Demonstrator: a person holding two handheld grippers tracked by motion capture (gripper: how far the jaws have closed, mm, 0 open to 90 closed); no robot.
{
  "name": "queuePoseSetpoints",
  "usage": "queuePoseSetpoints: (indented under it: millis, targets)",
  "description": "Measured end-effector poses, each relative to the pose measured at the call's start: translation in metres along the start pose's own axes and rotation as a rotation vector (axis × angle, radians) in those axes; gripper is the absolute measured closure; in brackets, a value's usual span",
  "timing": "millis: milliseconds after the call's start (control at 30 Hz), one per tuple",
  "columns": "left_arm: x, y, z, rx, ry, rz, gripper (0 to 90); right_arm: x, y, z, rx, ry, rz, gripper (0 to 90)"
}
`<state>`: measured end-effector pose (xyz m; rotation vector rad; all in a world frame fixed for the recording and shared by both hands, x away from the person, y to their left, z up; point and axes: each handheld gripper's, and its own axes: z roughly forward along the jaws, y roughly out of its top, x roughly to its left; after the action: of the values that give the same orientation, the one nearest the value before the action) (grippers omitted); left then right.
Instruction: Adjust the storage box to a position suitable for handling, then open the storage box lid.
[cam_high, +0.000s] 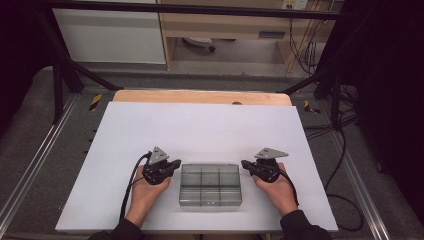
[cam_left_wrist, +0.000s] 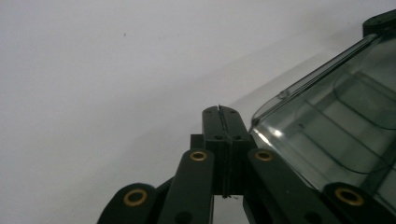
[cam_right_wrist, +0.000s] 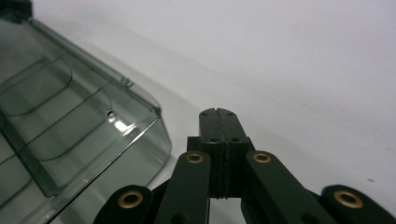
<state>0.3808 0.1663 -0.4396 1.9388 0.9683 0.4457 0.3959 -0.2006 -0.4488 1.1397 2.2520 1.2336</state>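
Observation:
A smoky clear plastic organizer box (cam_high: 210, 184) with a closed lid and several compartments lies on the white table (cam_high: 200, 130) near its front edge. My left gripper (cam_high: 176, 164) rests just left of the box, shut, nothing between its jaws. My right gripper (cam_high: 245, 164) rests just right of the box, also shut and empty. In the left gripper view the pressed-together fingertips (cam_left_wrist: 219, 113) sit beside the box's corner (cam_left_wrist: 336, 116). In the right gripper view the closed fingertips (cam_right_wrist: 218, 115) lie a little off the box's rounded corner (cam_right_wrist: 79, 121).
A wooden strip (cam_high: 200, 96) edges the table's far side. Black frame legs and cables (cam_high: 340, 150) run along the right. Beyond the table stand a white cabinet (cam_high: 110, 35) and a wooden desk. Bare white surface lies behind the box.

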Motion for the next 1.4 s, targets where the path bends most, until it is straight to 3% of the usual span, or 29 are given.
queuePoseSetpoints:
  millis: [233,300,433,533,567,600,667,800,900,1000,1133,1400]
  targets:
    - [-0.007,-0.008,-0.020,-0.060,0.013,0.026,90.0,-0.006,-0.004,-0.017,-0.060,-0.027,0.038,79.2]
    - [-0.013,-0.005,-0.026,-0.118,0.001,0.027,85.9,-0.009,-0.007,-0.028,-0.093,-0.057,0.060,71.4]
    - [-0.017,-0.004,-0.029,-0.136,-0.023,0.023,66.9,-0.012,-0.009,-0.038,-0.120,-0.086,0.102,54.6]
    - [-0.017,-0.008,-0.031,-0.166,-0.016,-0.026,44.6,-0.011,-0.008,-0.042,-0.134,-0.120,0.121,34.1]
    - [-0.017,-0.008,-0.031,-0.166,-0.016,-0.026,34.1,-0.011,-0.008,-0.042,-0.134,-0.120,0.121,34.1]
    - [-0.019,-0.008,-0.034,-0.175,-0.011,-0.024,25.8,-0.010,-0.005,-0.044,-0.138,-0.122,0.135,18.7]
    - [-0.021,-0.007,-0.037,-0.196,-0.010,-0.003,17.2,-0.007,-0.003,-0.047,-0.148,-0.127,0.140,13.2]
    - [-0.022,-0.010,-0.044,-0.201,-0.009,-0.014,11.7,-0.001,-0.001,-0.053,-0.165,-0.124,0.125,9.5]
    - [-0.021,-0.016,-0.050,-0.192,0.002,-0.052,11.6,0.004,0.000,-0.056,-0.173,-0.101,0.087,6.5]
    - [-0.020,-0.020,-0.054,-0.182,-0.023,-0.076,10.0,0.011,0.001,-0.058,-0.178,-0.093,0.062,4.8]
    - [-0.023,-0.022,-0.057,-0.171,-0.034,-0.070,9.1,0.022,0.001,-0.057,-0.202,-0.067,0.052,4.3]
    - [-0.031,-0.027,-0.068,-0.178,-0.080,-0.044,6.0,0.044,0.007,-0.057,-0.200,-0.071,0.009,4.0]
